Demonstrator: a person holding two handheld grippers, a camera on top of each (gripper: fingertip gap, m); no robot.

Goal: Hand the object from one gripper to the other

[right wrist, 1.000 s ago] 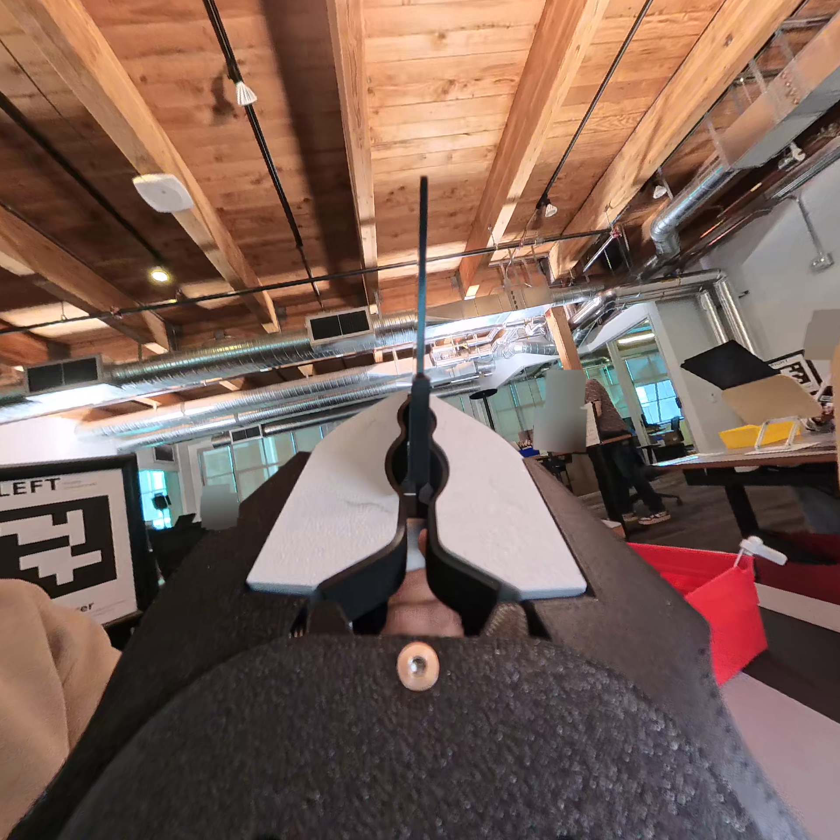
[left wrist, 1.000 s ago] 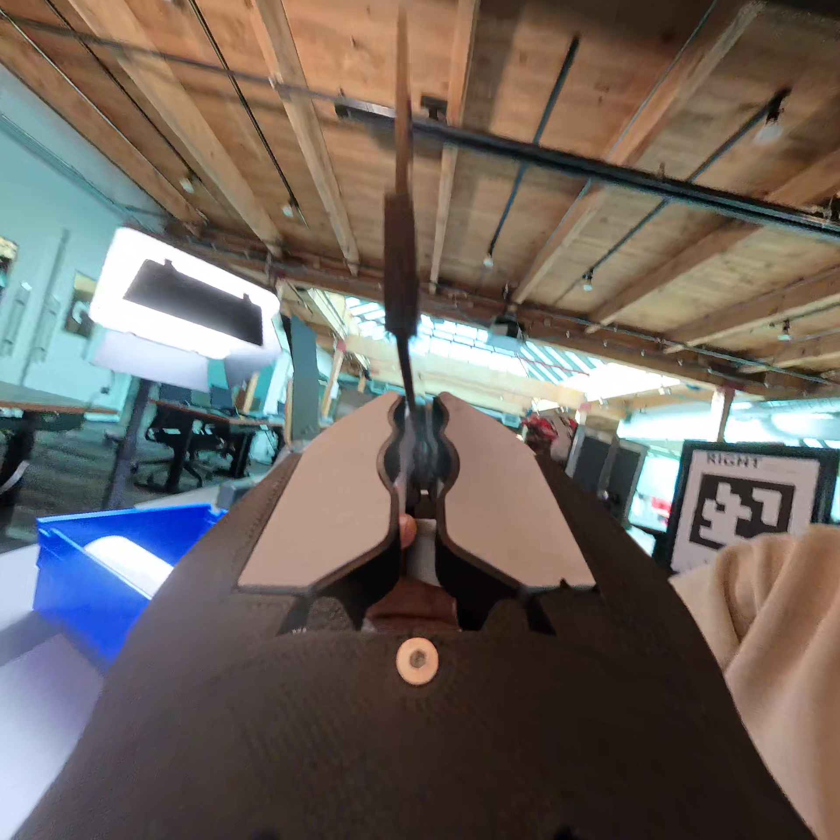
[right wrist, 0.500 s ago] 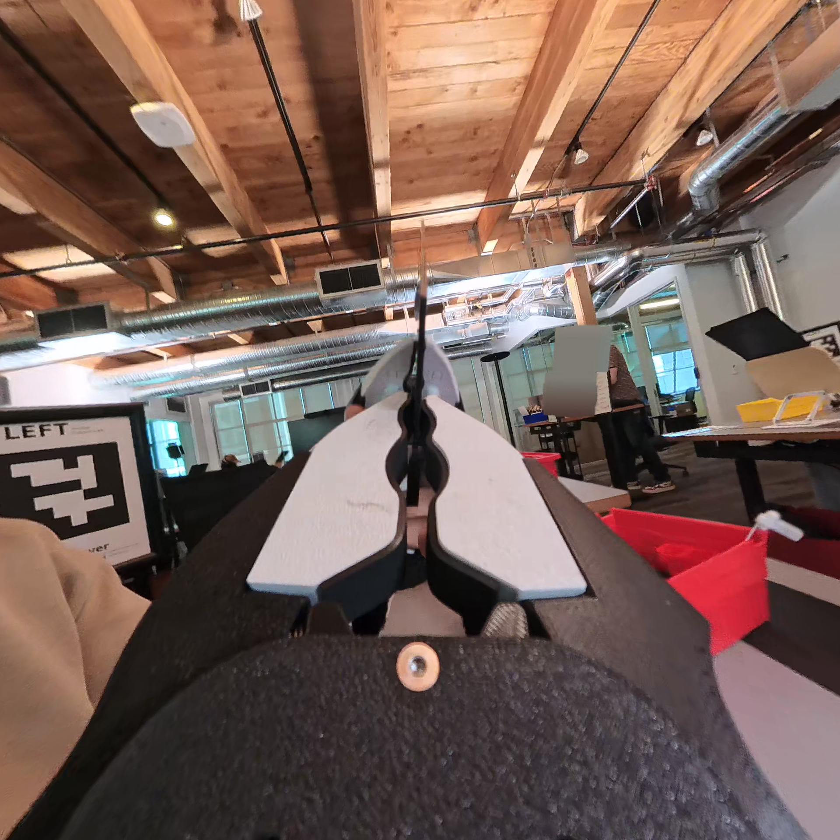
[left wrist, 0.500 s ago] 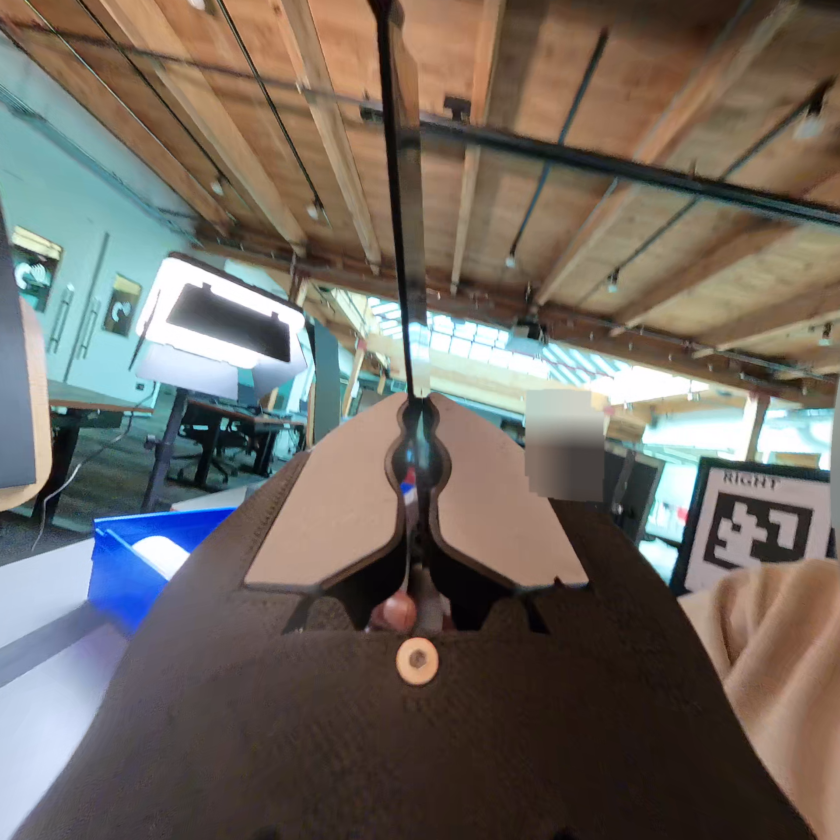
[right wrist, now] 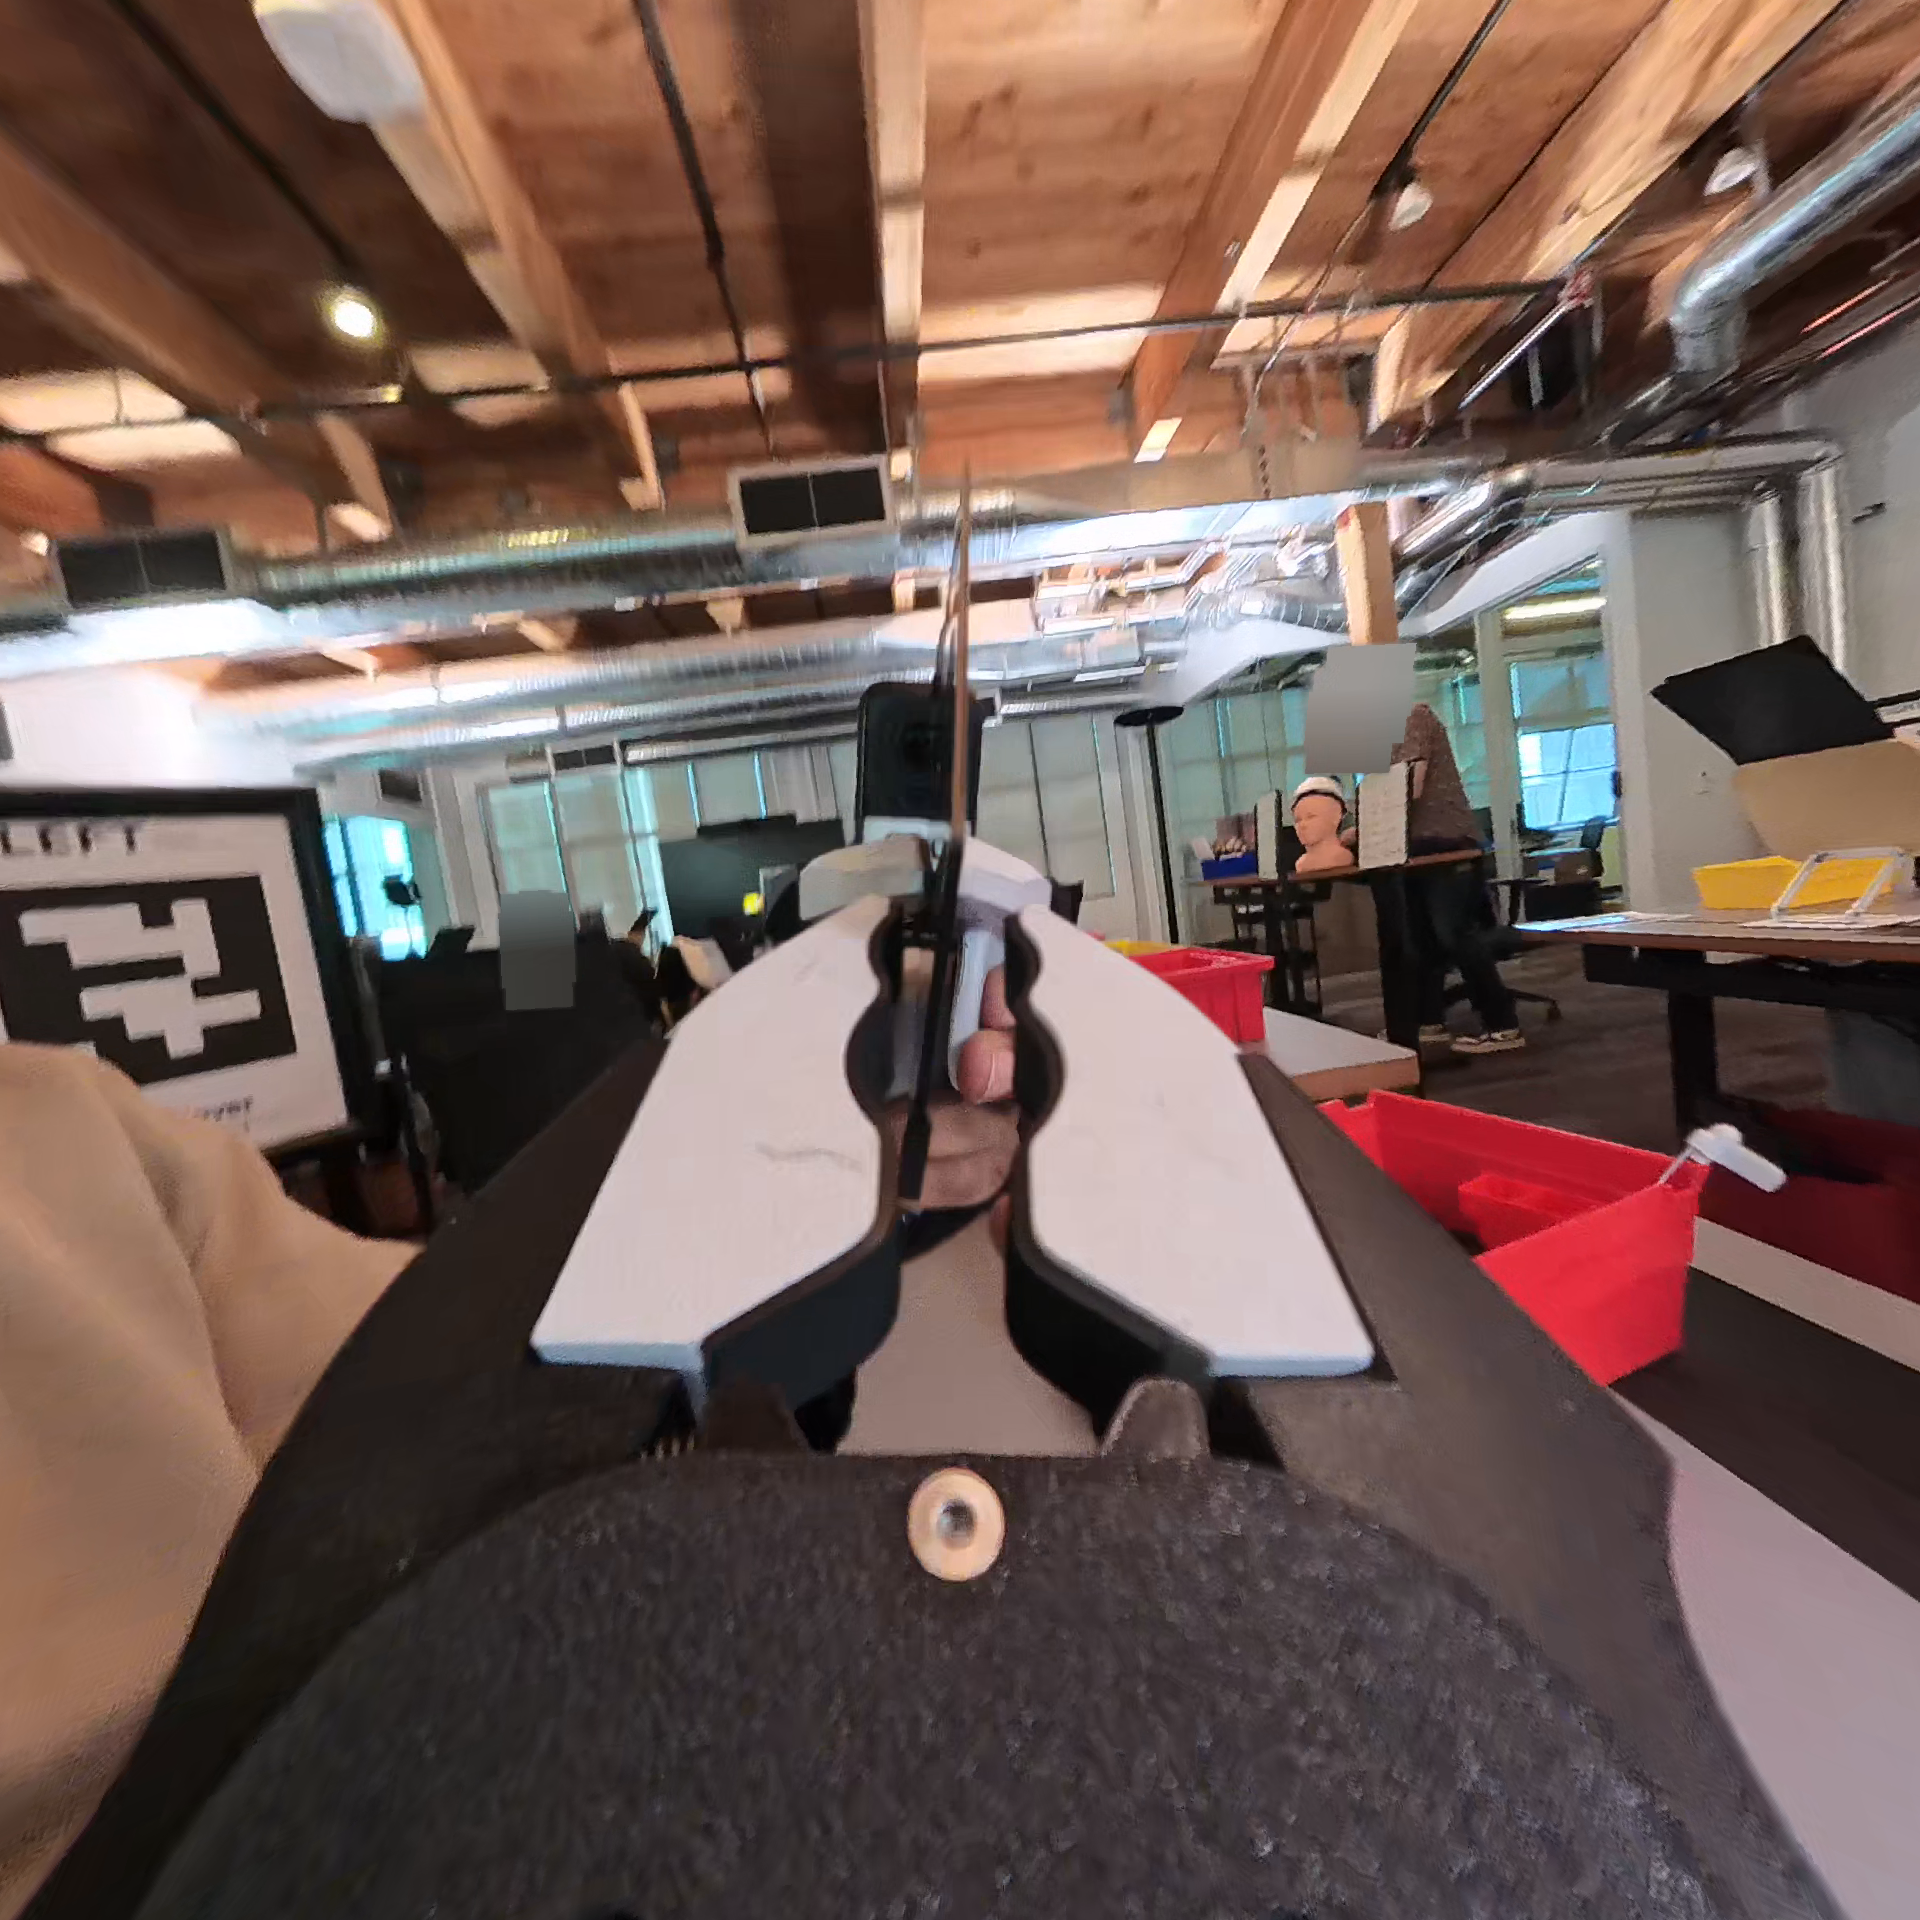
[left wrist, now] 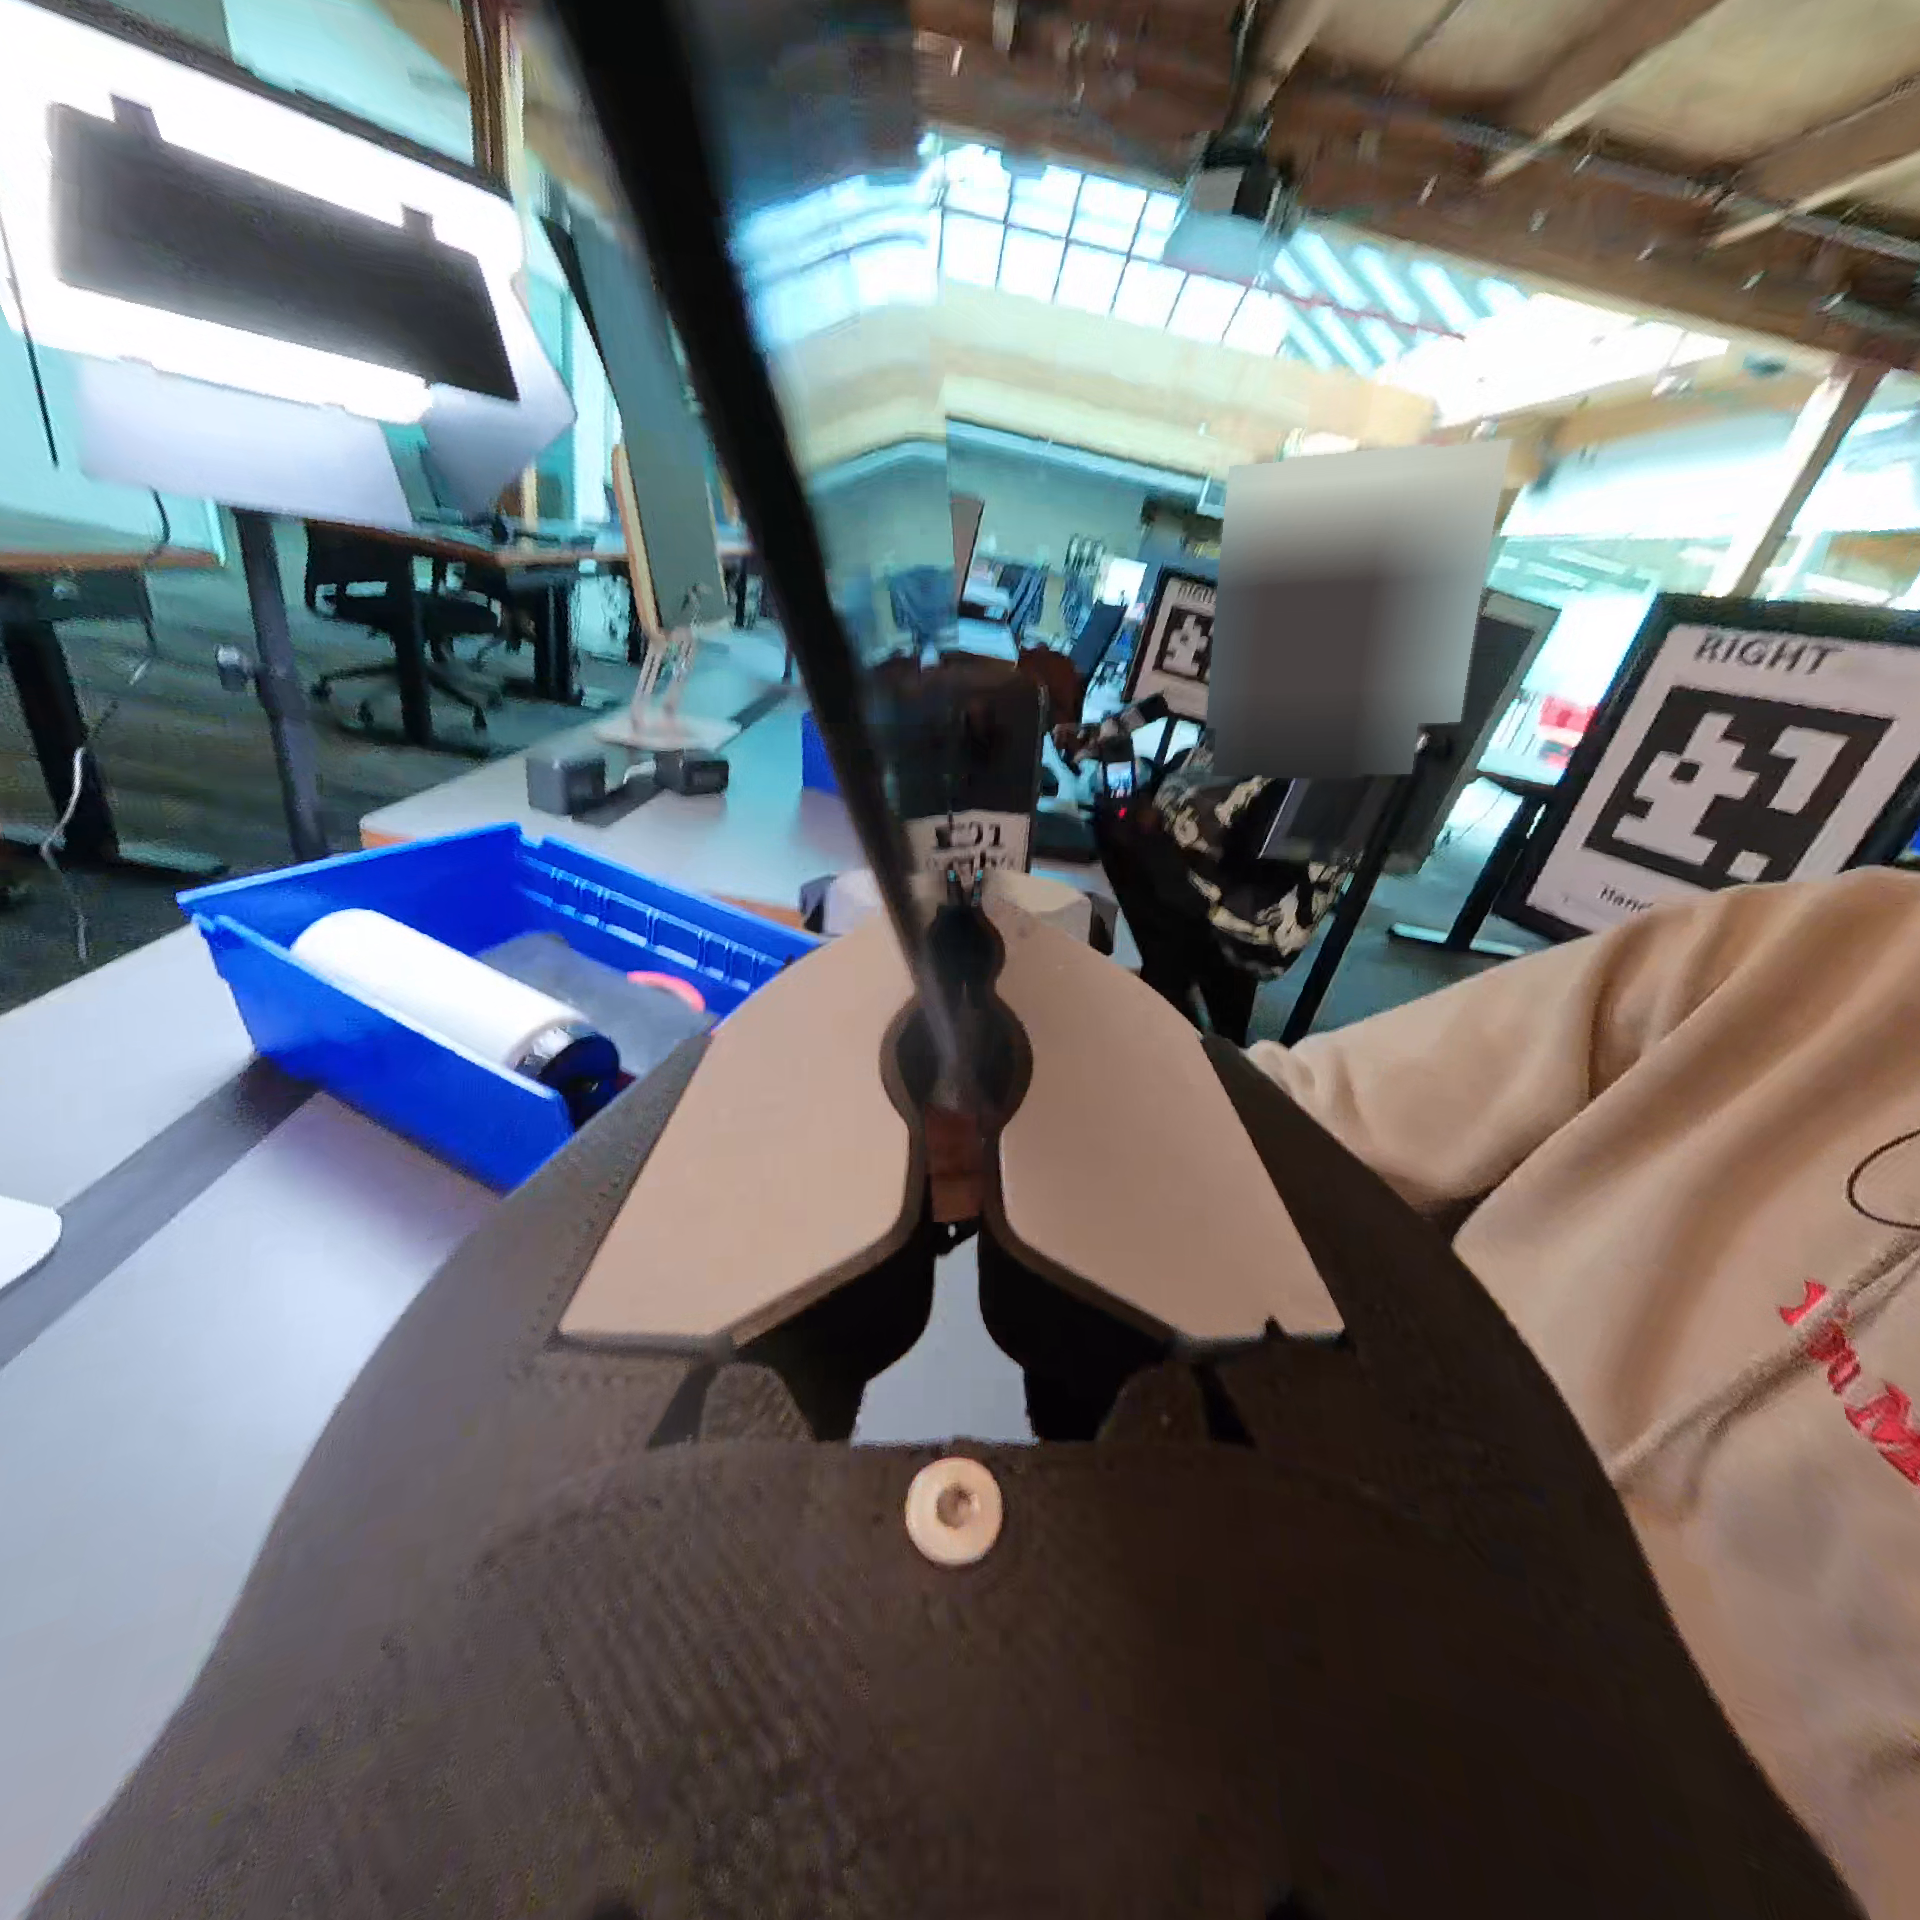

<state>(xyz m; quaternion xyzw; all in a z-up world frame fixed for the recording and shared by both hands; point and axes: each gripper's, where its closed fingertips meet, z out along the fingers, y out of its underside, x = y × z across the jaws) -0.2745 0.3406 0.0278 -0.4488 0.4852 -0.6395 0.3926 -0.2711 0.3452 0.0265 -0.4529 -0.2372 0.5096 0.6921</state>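
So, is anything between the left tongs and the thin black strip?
Nothing visible does. The left tongs are shut on the thin black strip, which also runs through the gap of the open right tongs.

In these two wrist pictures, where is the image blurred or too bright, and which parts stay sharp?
Left wrist view: the thin black strip held in the shut left tongs is smeared, the white lamp panel is overexposed, and the blue plastic bin is fairly clear. Right wrist view: the wooden ceiling beams are motion-blurred, and the open right tongs are sharper.
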